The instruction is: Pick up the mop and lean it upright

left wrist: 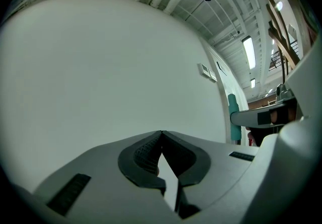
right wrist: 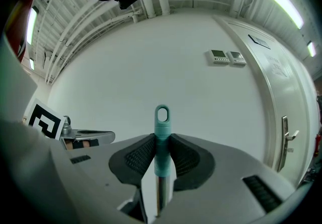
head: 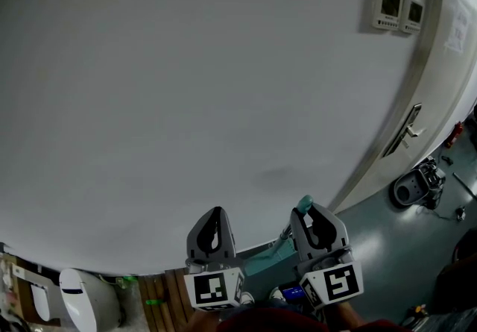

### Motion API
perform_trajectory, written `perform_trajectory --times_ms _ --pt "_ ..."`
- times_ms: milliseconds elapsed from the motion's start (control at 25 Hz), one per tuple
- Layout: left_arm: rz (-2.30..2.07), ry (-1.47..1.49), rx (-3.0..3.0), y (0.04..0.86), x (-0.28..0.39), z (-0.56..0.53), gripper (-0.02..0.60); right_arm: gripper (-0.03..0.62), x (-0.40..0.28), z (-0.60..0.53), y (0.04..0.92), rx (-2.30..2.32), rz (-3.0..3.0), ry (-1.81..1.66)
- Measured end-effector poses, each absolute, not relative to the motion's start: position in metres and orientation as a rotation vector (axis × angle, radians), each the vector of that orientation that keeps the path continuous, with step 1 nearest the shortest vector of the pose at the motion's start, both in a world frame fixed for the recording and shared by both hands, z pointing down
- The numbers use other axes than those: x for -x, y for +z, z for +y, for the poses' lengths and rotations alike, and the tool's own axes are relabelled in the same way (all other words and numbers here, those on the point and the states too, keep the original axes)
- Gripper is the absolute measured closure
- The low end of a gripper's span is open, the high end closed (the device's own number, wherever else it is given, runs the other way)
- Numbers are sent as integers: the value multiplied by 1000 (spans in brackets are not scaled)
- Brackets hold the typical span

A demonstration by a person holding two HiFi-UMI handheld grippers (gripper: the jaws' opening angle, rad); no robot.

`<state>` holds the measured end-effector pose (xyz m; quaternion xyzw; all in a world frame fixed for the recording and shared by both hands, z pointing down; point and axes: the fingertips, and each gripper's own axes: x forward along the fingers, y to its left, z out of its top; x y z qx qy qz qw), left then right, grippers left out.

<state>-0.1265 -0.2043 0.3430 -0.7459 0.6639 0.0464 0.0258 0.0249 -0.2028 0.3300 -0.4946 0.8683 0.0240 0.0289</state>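
Note:
The mop handle stands upright, a metal pole with a teal grip and a hanging loop at its top. My right gripper is shut on the teal grip, close to the white wall. In the head view the teal tip of the mop handle pokes up above my right gripper. My left gripper hangs to its left, shut with nothing between its jaws. In the left gripper view my left gripper shows its tips touching, and the teal mop handle stands at the right. The mop head is hidden.
A white wall fills most of the view, with two wall control panels at the upper right. A door with a lever handle stands at the right. A round floor machine sits on the grey-green floor by the door. A white bin stands at the lower left.

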Motion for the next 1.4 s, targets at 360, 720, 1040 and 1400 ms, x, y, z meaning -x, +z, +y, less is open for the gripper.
perform_trajectory --times_ms 360,720,1040,1400 --pt "2071 127 2280 352 134 -205 568 490 -20 -206 357 1533 2705 55" --pt "2090 131 2269 353 138 -208 568 490 -14 -214 394 1575 2720 -16" --pt "2084 148 2263 351 137 -210 568 490 -5 -222 451 1637 2785 -97" --pt "2094 143 2265 354 139 -213 568 488 -1 -231 526 1735 2860 -254"
